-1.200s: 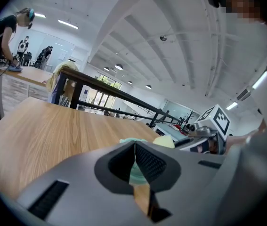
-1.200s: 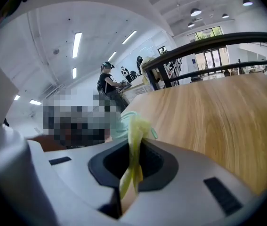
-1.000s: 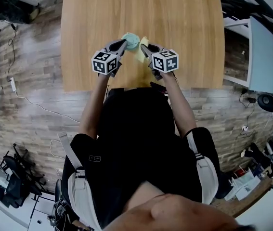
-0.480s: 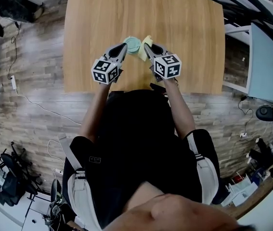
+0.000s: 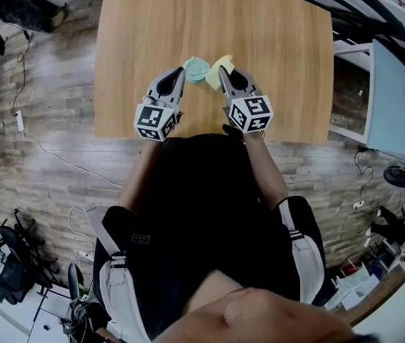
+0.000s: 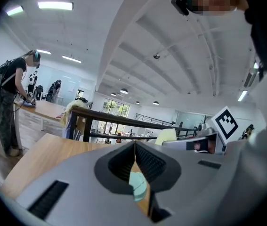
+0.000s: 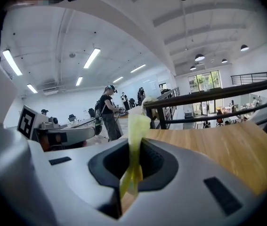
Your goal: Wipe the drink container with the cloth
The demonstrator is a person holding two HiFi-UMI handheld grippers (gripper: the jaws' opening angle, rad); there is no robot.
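- your left hand-held gripper [image 5: 181,73] has its jaws pressed together, and it appears to pinch the edge of the teal drink container [image 5: 197,68], which sits at the jaw tips over the near half of the worktop [image 5: 273,41].
- your right hand-held gripper [image 5: 223,73] is clamped on the yellow cloth [image 5: 221,64]; a loose fold stands up past the jaws, just beside the container.
- to wipe well, keep the left grip steady, lay the free fold flat on the container's wall, and stroke around it rather than dabbing.
- keep the cloth pinch firm, or the fold may slip out.
- the worktop is bare light wood otherwise.
- around it are a plank floor [image 5: 45,156] with cables, a dark railing [image 6: 109,119], and a person [image 6: 12,98] at another bench.
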